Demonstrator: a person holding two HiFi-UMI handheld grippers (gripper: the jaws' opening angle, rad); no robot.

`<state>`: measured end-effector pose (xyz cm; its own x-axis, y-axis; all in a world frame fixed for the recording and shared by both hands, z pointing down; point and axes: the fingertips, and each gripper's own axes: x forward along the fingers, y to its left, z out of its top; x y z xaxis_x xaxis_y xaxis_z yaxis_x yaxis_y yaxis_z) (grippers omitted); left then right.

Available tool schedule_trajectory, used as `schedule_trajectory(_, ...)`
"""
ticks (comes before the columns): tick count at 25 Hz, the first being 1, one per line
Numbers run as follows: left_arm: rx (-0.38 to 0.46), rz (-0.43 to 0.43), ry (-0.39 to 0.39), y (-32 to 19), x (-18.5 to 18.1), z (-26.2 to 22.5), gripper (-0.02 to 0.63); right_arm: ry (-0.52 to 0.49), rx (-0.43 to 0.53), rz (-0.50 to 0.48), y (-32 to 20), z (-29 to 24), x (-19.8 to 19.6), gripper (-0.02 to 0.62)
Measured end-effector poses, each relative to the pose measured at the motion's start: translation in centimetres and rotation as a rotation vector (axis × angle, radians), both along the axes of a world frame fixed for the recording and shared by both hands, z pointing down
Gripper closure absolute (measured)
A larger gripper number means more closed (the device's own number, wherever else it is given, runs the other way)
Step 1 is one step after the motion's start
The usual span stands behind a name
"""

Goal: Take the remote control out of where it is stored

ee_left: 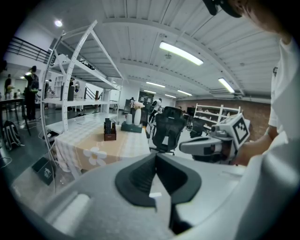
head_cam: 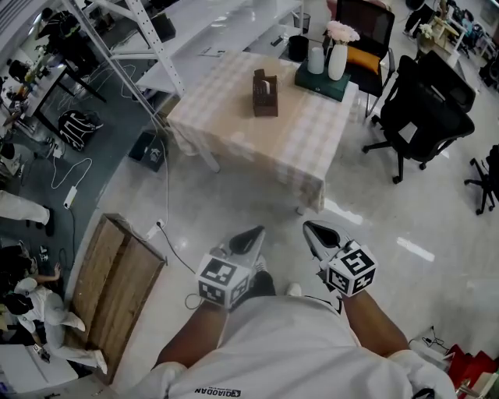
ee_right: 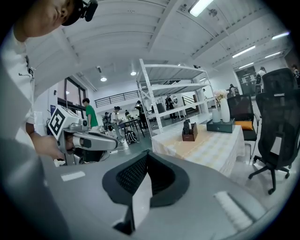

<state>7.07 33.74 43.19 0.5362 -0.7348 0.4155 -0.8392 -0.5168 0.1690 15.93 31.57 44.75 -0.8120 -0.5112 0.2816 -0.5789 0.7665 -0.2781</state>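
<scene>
Both closed, left tool (head_cam: 254, 235), right tool (head_cam: 313, 231), side by side

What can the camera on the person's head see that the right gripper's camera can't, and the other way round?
Only the head view: the wooden board lying on the floor, and the marker cube of the right gripper.
Only the right gripper view: the ceiling lights and a person in a green shirt far back.
Both: the table with its checked cloth, the brown holder on it, the white vase, the black office chair and the left gripper.
</scene>
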Motion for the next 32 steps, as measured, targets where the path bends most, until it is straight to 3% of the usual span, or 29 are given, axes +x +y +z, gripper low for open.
schedule_trajectory(16, 0.018, 0.051, -0.009, -8.2, -5.5, -1.0, 0.603, 0.022, 0.012, 0.027, -8.1, -0.7, -5.7, 0.589)
schedule_trajectory(32, 0.037, 0.133, 0.010, -13.6, -12.3, -1.2, 0.603, 0.069, 0.027, 0.103, -12.5, -1.1, -11.9, 0.589)
